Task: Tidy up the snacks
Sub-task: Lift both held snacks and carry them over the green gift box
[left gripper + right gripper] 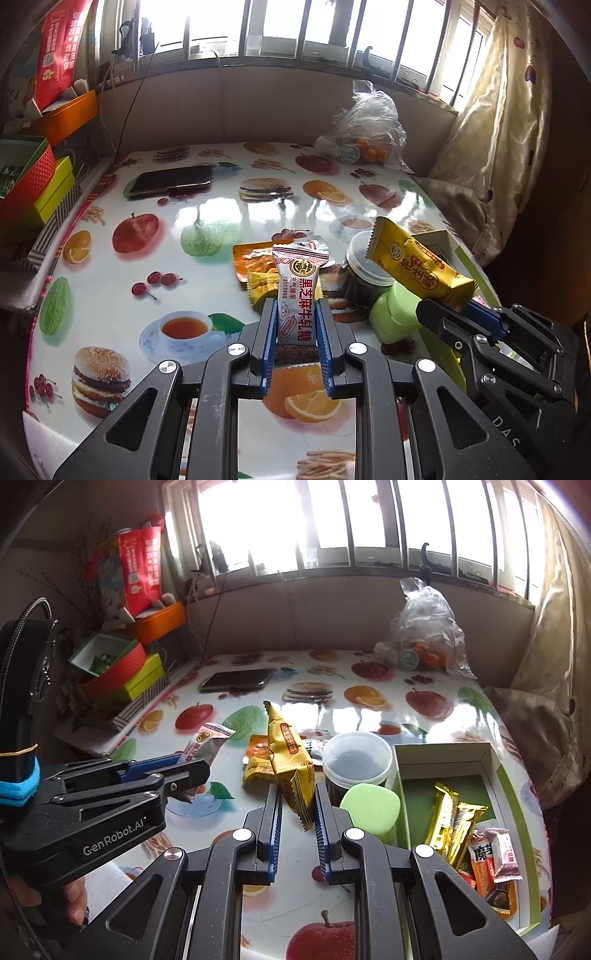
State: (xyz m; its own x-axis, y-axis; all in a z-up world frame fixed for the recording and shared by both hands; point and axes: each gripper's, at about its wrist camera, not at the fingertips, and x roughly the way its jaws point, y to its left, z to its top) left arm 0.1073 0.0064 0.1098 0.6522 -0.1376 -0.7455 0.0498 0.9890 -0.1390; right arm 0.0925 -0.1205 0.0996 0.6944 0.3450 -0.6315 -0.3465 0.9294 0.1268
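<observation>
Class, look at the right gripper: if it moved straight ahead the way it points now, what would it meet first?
Probably the small yellow packet lying on the table just beyond the right gripper, which holds a yellow snack; depth is uncertain.

Daylight floods through the blown-out window (314, 520) at the top; glare streaks the glossy tablecloth (221, 218). Corners darken, and fisheye bends the edges.
</observation>
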